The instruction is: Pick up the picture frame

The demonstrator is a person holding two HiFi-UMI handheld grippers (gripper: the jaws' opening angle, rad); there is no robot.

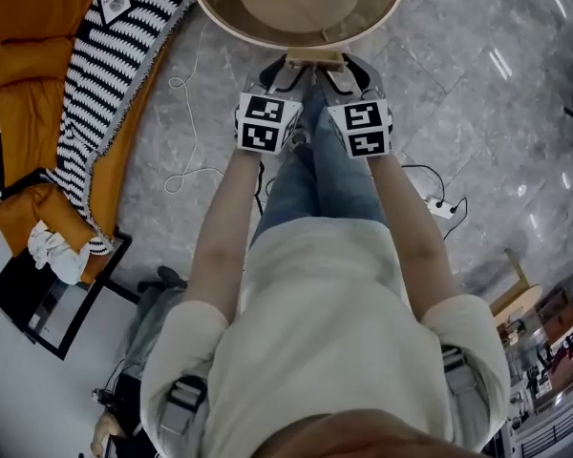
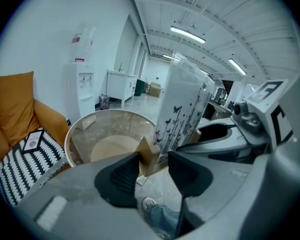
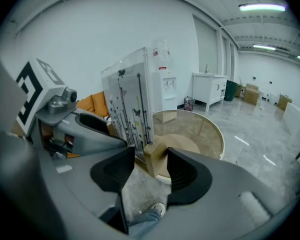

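Beside the table, your left gripper and right gripper each clamp one end of the raised frame's base. If you tilt or spread your hands unevenly, it may slip out.

The picture frame is a clear panel printed with dark butterflies and stems, set in a light wooden base. It is held upright, clamped at both base ends, at twelve o'clock in the head view.
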